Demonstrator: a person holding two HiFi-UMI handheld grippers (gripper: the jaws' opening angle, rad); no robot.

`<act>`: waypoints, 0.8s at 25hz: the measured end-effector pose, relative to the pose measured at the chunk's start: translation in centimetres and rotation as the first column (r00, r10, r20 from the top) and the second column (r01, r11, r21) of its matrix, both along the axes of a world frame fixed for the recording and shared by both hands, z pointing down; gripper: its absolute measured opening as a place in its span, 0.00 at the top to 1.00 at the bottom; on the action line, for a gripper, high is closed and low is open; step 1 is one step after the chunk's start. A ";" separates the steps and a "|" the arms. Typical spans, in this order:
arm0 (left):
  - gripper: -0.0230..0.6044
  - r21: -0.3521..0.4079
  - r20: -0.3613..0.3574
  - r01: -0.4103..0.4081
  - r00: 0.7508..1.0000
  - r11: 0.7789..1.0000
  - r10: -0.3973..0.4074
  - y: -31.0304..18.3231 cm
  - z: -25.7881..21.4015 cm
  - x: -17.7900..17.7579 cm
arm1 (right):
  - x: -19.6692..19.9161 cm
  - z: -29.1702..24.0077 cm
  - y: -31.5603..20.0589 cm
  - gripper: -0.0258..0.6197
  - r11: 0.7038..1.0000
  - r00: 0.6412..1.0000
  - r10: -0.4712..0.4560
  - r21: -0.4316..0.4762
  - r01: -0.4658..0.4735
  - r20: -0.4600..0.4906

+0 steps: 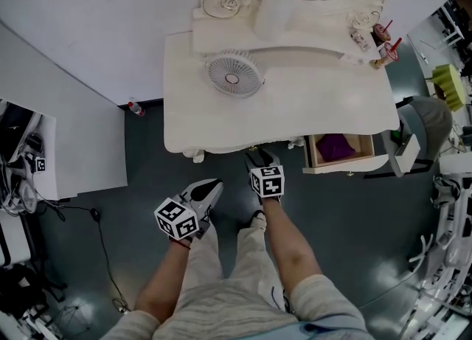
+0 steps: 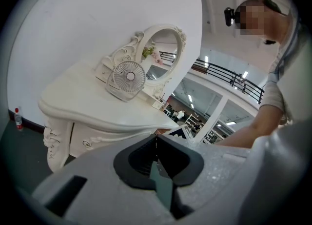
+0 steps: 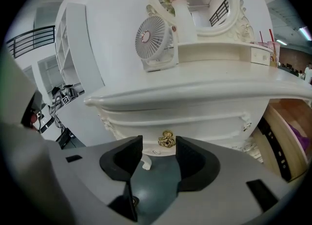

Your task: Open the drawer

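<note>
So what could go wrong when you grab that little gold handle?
The gold handle is small, so the open right gripper could slip off it. A hard tug might shake the table and wobble the fan and vase. The side drawer sticks out, so it could get bumped.

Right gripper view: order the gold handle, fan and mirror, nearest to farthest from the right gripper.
1. Gold handle, straight ahead, low centre.
2. Fan, on the tabletop, upper left.
3. Mirror, behind the fan, at the top.
</note>
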State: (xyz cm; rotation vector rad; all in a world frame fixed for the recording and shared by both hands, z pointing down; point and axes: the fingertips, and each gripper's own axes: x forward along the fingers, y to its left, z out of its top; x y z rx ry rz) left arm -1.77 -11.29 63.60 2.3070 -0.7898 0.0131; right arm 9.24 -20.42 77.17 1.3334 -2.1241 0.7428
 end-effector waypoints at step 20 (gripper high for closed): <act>0.94 -0.017 -0.019 -0.002 1.000 1.000 0.002 0.1 0.6 -0.2 | 0.6 1.8 -1.6 0.77 0.999 0.992 -0.029 -0.037 0.025 -0.121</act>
